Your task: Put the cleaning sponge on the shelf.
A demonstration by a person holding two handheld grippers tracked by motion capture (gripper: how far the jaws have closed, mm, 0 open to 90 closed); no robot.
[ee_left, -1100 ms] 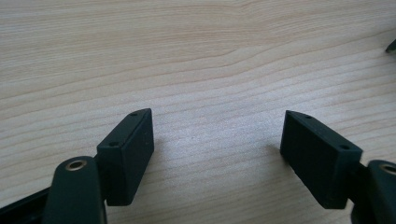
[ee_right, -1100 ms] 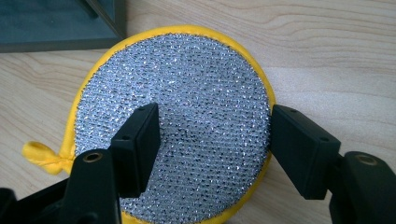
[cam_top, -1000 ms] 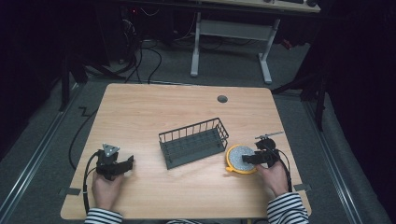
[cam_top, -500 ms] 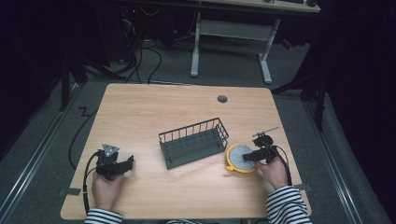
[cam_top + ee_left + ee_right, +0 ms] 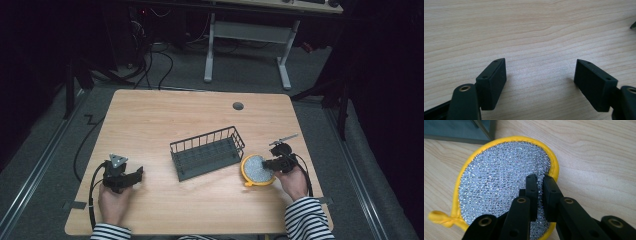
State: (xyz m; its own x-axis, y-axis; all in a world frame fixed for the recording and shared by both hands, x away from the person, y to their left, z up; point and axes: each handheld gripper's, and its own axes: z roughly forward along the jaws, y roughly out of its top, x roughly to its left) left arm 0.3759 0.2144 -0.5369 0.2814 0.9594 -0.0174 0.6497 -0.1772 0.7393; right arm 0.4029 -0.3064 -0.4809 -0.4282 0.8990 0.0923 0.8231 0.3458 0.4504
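A round silver scouring pad (image 5: pixel 255 169) (image 5: pixel 501 172) with a yellow rim and a small yellow loop lies near the table's right front, beside a dark wire basket (image 5: pixel 207 152). My right gripper (image 5: pixel 270 164) (image 5: pixel 539 195) is shut on the pad's edge, pinching a fold of the silver mesh between its jaws. My left gripper (image 5: pixel 131 176) (image 5: pixel 540 82) rests at the left front of the table, open, with bare wood between its jaws.
The wooden table (image 5: pixel 165 120) has a round cable hole (image 5: pixel 238 106) at the back right. A corner of the basket's base (image 5: pixel 461 130) shows just beyond the pad. Cables trail from both grippers off the front edge.
The right gripper has shifted slightly toward the pad and closed on its rim. The left gripper has stayed where it was.
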